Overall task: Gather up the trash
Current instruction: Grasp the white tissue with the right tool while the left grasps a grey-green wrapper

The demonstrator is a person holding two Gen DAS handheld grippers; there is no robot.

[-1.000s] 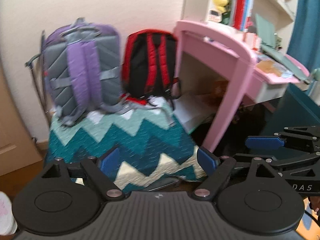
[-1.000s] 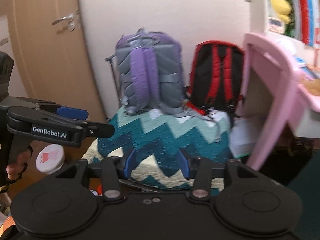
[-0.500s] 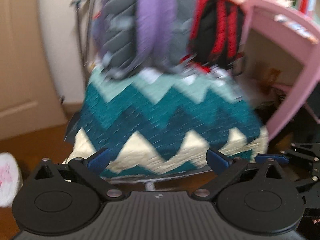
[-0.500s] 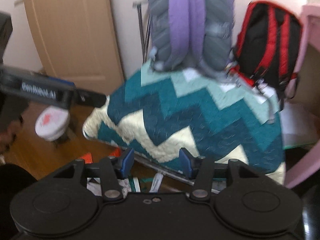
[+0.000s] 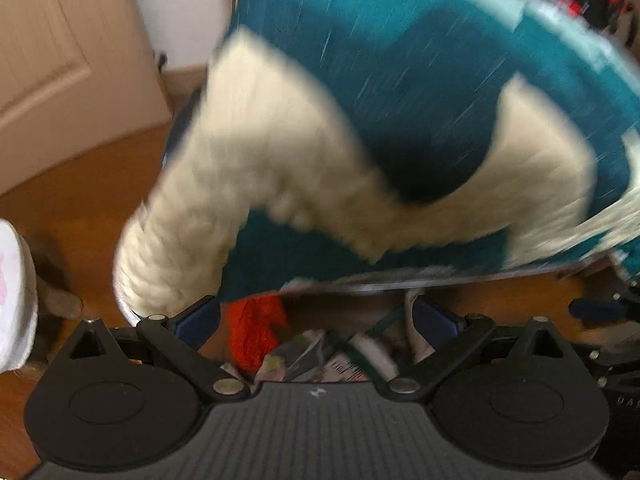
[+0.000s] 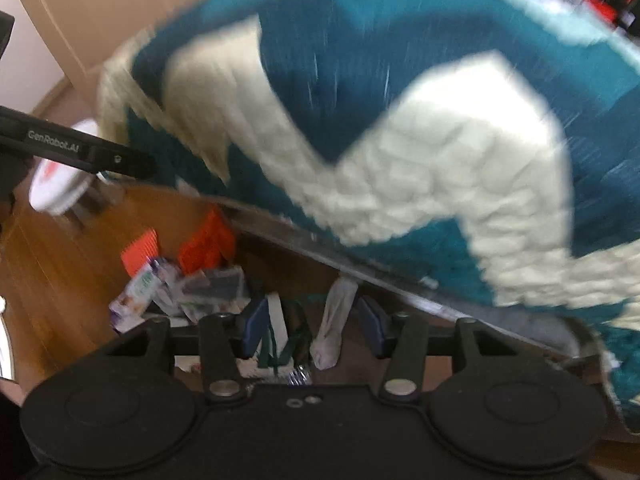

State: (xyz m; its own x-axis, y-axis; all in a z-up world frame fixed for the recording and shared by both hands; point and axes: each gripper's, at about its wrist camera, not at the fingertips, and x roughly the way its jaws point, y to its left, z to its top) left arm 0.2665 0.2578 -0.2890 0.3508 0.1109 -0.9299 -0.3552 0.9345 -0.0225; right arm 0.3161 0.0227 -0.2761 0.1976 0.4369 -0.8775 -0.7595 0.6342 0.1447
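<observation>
Both grippers reach for the trash on the floor under the blanket. Left gripper and right gripper jaws are spread wide, holding nothing. Next, pinch one piece

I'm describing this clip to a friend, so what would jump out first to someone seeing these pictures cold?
A big teal and cream zigzag blanket fills the upper part of both views, draped over a low frame. Beneath its edge, a pile of trash lies on the wooden floor, with orange pieces at the back. Both hand-held grippers point down at it, open and empty.
</observation>
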